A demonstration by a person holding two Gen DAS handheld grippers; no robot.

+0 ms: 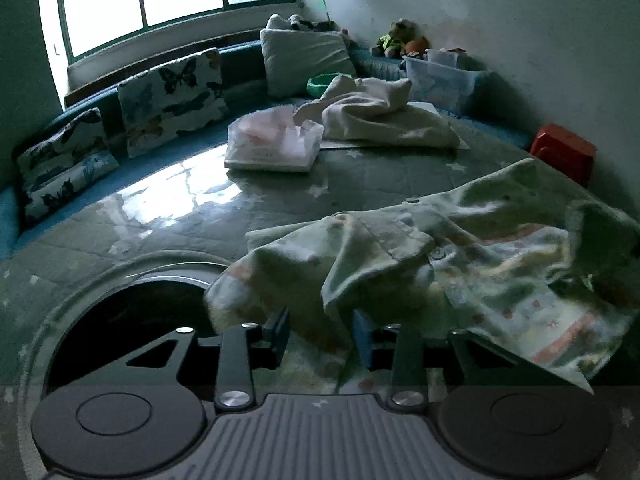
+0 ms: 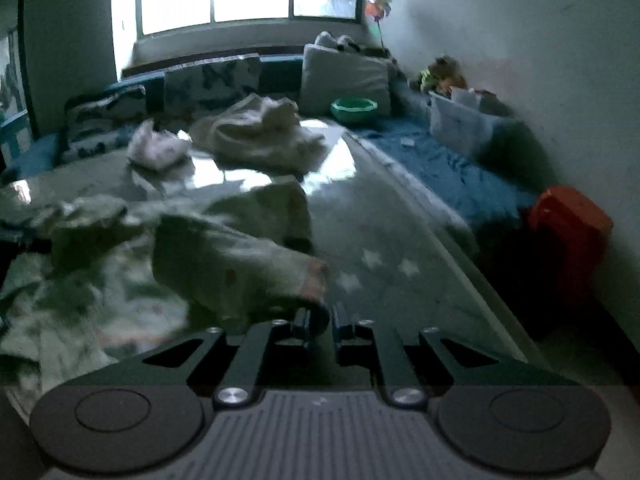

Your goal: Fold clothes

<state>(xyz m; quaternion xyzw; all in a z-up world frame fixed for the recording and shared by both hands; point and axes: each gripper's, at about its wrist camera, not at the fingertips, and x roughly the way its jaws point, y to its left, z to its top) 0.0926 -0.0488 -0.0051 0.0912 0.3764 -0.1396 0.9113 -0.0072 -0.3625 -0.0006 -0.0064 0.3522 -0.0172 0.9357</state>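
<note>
A pale green patterned baby shirt [image 1: 440, 248] with buttons lies crumpled on the glossy star-print table [image 1: 160, 208]. My left gripper [image 1: 320, 332] sits at the shirt's near edge. Its jaws stand apart, a loose fold of cloth hangs between them, and the pads do not press on it. The right wrist view is blurred and shows the same shirt [image 2: 200, 248] at the left. One sleeve [image 2: 280, 276] reaches toward my right gripper [image 2: 324, 316], whose jaws are nearly together with the pinkish cuff pinched at their tips.
At the far end of the table lie a cream garment heap [image 1: 380, 116] and a white bag of pink cloth [image 1: 276, 144]. A green bowl [image 1: 320, 84], cushions [image 1: 172, 96], a clear bin [image 1: 440, 76] and a red box [image 1: 564, 152] line the blue bench.
</note>
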